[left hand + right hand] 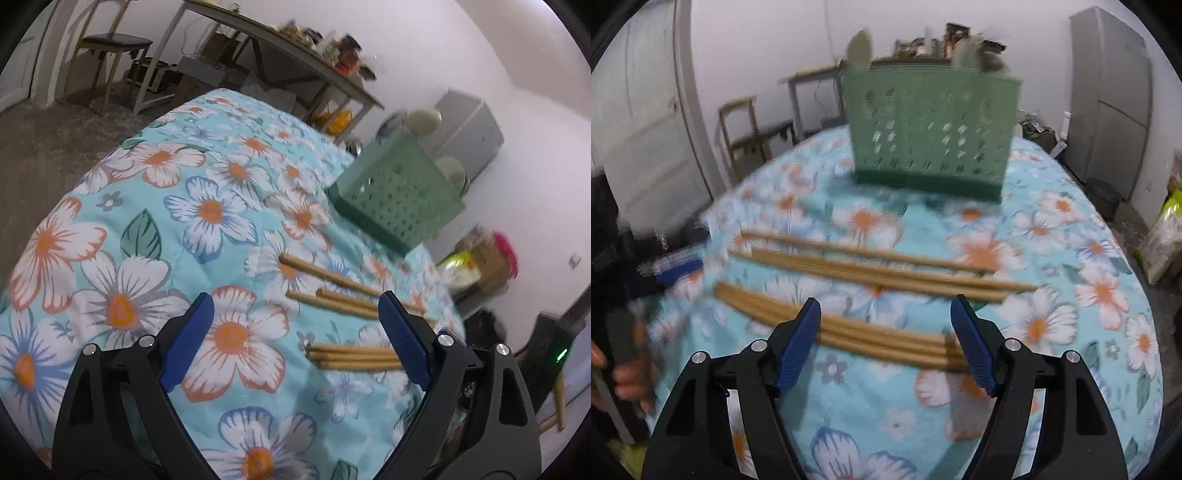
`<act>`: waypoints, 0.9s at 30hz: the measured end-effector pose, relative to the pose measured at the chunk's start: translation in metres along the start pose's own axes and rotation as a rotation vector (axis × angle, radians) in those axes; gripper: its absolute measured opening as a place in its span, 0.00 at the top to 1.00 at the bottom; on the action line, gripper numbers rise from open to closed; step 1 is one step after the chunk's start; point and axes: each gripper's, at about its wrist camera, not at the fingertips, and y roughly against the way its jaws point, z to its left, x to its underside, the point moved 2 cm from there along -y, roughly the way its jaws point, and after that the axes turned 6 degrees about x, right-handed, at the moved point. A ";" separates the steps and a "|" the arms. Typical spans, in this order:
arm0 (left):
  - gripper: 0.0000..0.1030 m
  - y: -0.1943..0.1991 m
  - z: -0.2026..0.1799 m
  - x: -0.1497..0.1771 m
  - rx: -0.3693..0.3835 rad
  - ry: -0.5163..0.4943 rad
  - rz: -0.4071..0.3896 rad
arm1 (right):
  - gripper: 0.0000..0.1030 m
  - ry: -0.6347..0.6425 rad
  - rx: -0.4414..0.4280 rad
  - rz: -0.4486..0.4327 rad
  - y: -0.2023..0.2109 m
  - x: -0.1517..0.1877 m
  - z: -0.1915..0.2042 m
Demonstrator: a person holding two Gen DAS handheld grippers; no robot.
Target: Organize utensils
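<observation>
Several wooden chopsticks lie in loose groups on the floral tablecloth (886, 398). The nearest bundle (849, 328) lies crosswise just in front of my right gripper (886, 314), which is open and empty above it. A second group (879, 273) lies farther on. A green perforated utensil basket (931, 129) stands upright behind them, with spoon-like items in it. In the left wrist view my left gripper (295, 306) is open and empty, with chopsticks (351, 356) to its right and the basket (399, 195) at upper right.
A grey cabinet (1112, 92) stands at the right wall. A wooden chair (742, 129) and a cluttered side table (295, 48) stand beyond the table. Bags (476, 262) sit on the floor past the table edge.
</observation>
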 end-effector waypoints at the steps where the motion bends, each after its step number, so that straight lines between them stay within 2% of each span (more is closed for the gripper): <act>1: 0.15 0.000 -0.005 0.001 -0.019 -0.040 0.015 | 0.31 -0.019 -0.010 -0.022 0.008 -0.003 -0.005; 3: 0.13 0.005 -0.018 0.007 -0.035 -0.120 0.031 | 0.31 -0.036 -0.024 -0.046 0.019 -0.005 -0.012; 7: 0.13 0.011 -0.042 0.022 -0.008 -0.215 0.073 | 0.31 -0.087 -0.066 -0.037 0.033 0.001 -0.027; 10: 0.13 0.011 -0.052 0.032 -0.016 -0.234 0.099 | 0.33 -0.131 -0.095 -0.010 0.036 0.009 -0.036; 14: 0.13 0.011 -0.064 0.038 -0.013 -0.263 0.095 | 0.39 -0.201 -0.132 0.038 0.036 0.018 -0.049; 19: 0.13 0.010 -0.089 0.044 -0.026 -0.388 0.076 | 0.48 -0.407 -0.204 0.146 0.023 0.031 -0.083; 22: 0.13 0.004 -0.098 0.051 -0.040 -0.440 0.090 | 0.54 -0.575 -0.292 0.215 0.006 0.041 -0.104; 24: 0.13 0.000 -0.100 0.056 -0.052 -0.463 0.099 | 0.60 -0.649 -0.332 0.237 -0.002 0.045 -0.111; 27: 0.13 -0.004 -0.102 0.062 -0.067 -0.484 0.105 | 0.62 -0.723 -0.376 0.248 -0.013 0.045 -0.114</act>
